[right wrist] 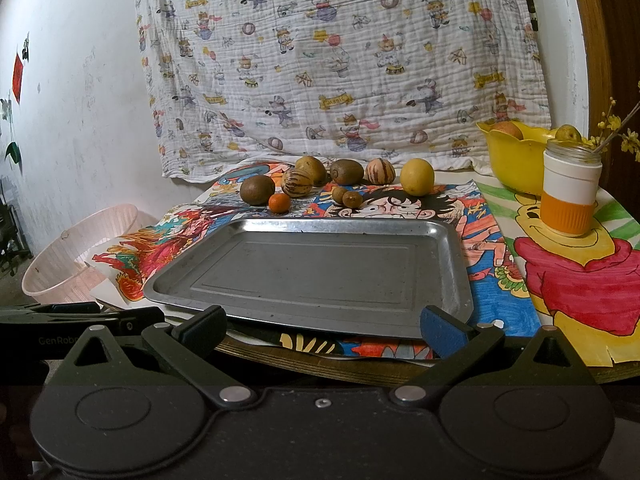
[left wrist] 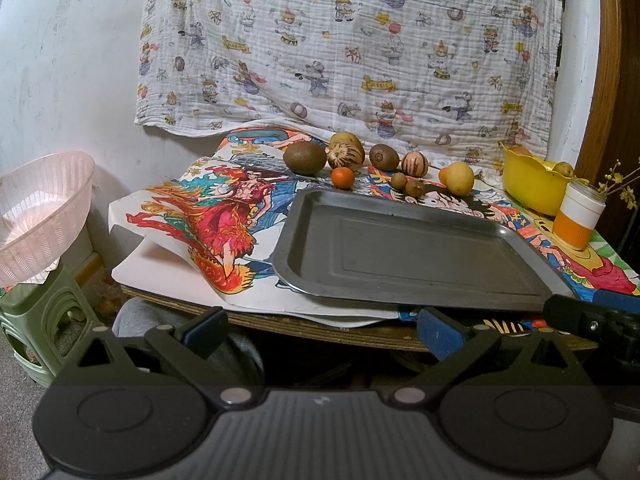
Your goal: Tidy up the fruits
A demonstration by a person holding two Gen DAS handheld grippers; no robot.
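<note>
Both grippers' fingers spread, empty — metal tray (bare) lies between them and fruits.

The left gripper is level, its jaws spread wide and empty. The right gripper sits alongside, likewise agape.
</note>
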